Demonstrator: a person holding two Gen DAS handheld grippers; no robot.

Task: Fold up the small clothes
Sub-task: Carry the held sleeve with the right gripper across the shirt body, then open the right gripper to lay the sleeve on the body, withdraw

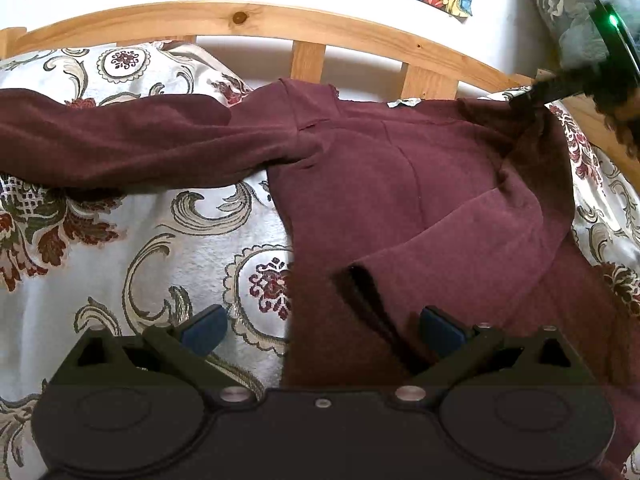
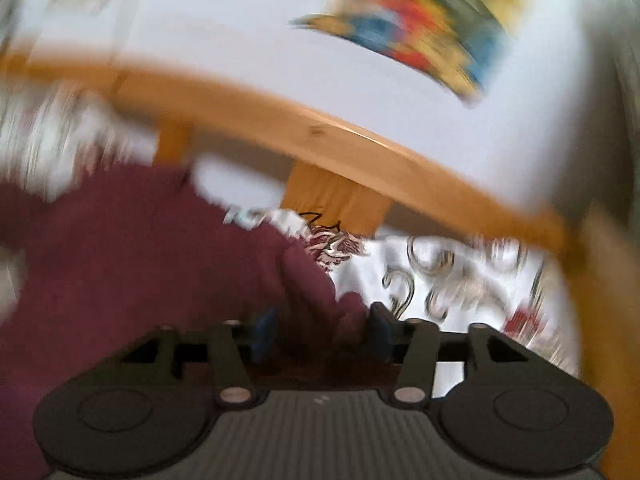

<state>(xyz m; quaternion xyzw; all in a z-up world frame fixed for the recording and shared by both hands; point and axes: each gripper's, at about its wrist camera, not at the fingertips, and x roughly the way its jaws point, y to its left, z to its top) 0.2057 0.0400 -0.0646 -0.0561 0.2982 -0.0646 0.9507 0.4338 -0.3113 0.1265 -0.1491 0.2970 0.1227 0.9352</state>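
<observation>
Left wrist view: a dark red top (image 1: 360, 168) lies spread on the bed (image 1: 120, 240), which has a flowery cover. Its long way runs side to side, along the wooden bed rail (image 1: 240, 16). One sleeve (image 1: 100, 144) sticks far out to the left. The other sleeve (image 1: 460, 232) is folded in over the body, and its cuff ends just in front of the left gripper (image 1: 320, 330). The jaws of this gripper are wide open and hold nothing. The edge of the top runs between them, so this gripper is right at the near side of the cloth. Far off at the top right corner, the right gripper (image 1: 532, 96) meets the shoulder of the top.

Right wrist view: this picture is very blurry. The right gripper (image 2: 320, 332) has a bunch of the dark red top (image 2: 120, 260) between its blue pads (image 2: 262, 332). The jaws look closed partway on the cloth, pinching it. The bed rail (image 2: 320, 136) is close ahead.

I think the right gripper has the far shoulder, so the fold turns on it. The long left sleeve is not yet folded in, and the left gripper is nearer to it.
</observation>
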